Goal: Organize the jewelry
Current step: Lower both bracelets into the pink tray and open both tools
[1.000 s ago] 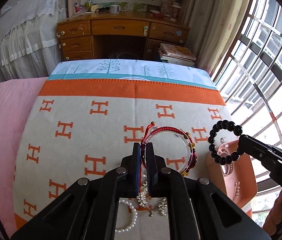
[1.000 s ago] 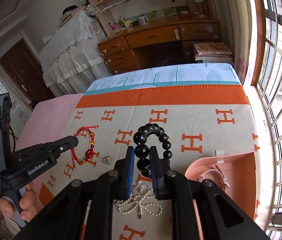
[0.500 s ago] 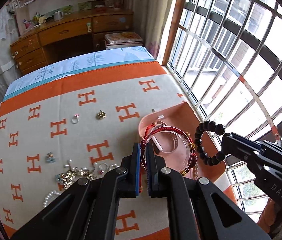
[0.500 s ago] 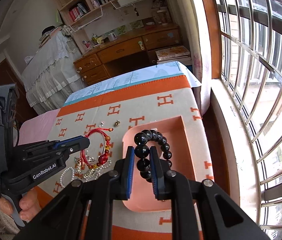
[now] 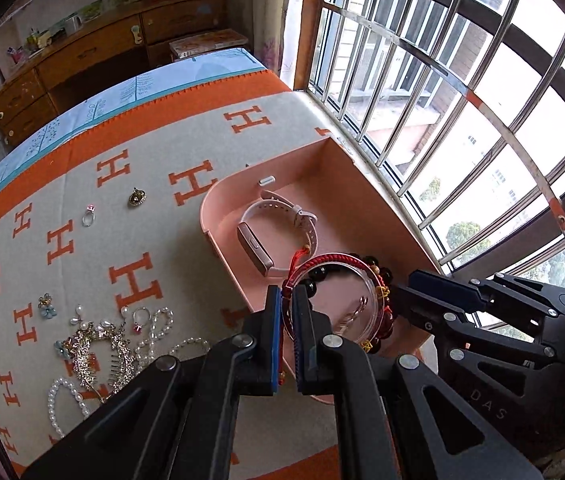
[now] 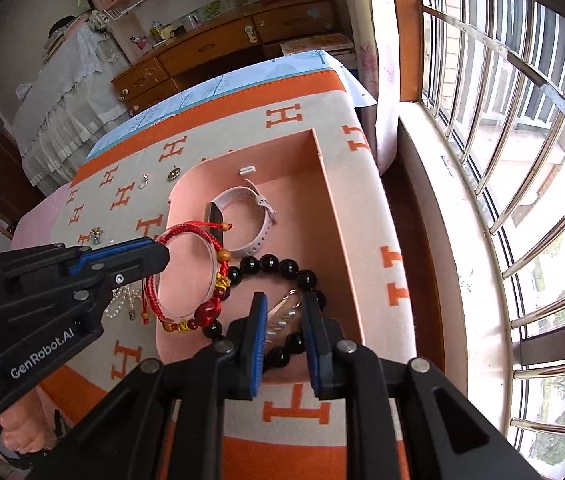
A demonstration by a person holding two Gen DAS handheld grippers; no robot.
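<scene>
My left gripper is shut on a red cord bracelet with amber and gold beads; a clear bangle hangs in the same grip. It holds them low over the pink tray, as the right wrist view also shows: left gripper, red bracelet. The black bead bracelet lies on the tray floor. Around its near beads the jaws of my right gripper are opening, and the pads do not press on them. A silver hair clip lies between the fingers.
A white wristband watch lies in the tray's far half. On the orange H-patterned blanket to the left lies a heap of pearls and a tiara, with a ring and a gold pendant farther off. Window bars run close along the tray's right side.
Both grippers have swung right and sunk over the pink tray. The right gripper has let go of the black bead bracelet, which now lies in the tray. The left keeps its grip.
</scene>
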